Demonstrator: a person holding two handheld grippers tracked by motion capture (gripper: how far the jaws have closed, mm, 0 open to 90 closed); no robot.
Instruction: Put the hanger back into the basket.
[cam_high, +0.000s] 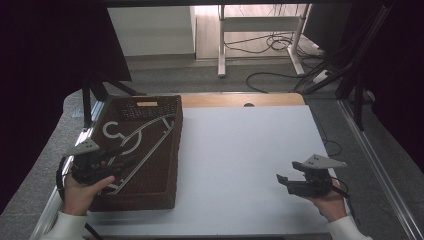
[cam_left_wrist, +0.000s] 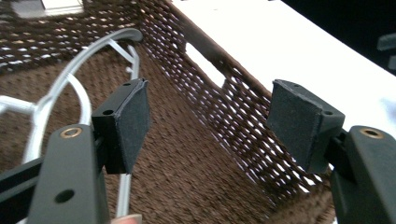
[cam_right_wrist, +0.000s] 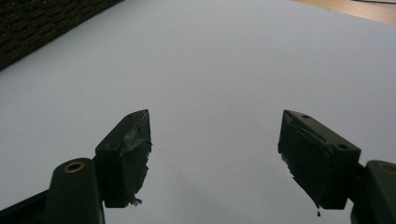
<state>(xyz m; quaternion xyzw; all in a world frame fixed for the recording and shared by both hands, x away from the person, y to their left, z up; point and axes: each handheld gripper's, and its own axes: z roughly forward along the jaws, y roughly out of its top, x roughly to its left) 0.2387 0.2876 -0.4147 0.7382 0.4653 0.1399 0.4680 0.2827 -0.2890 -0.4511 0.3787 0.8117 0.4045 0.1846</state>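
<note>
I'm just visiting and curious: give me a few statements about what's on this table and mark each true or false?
1. A white hanger lies inside the brown woven basket. True.
2. The left gripper is clamped on the hanger. False: its jaws stand open above the basket's inside, with nothing between them.
3. The right gripper is open over the bare white table. True.
4. The basket sits at the table's right side. False: it sits at the left.

Basket left, open table to its right.
The basket (cam_high: 150, 165) sits on the table's (cam_high: 240, 160) left part, hangers (cam_high: 135, 142) lying inside it. The left gripper (cam_high: 107, 167) hangs over the basket's near left corner; the right gripper (cam_high: 285, 181) is well right of the basket, above bare table.
</note>
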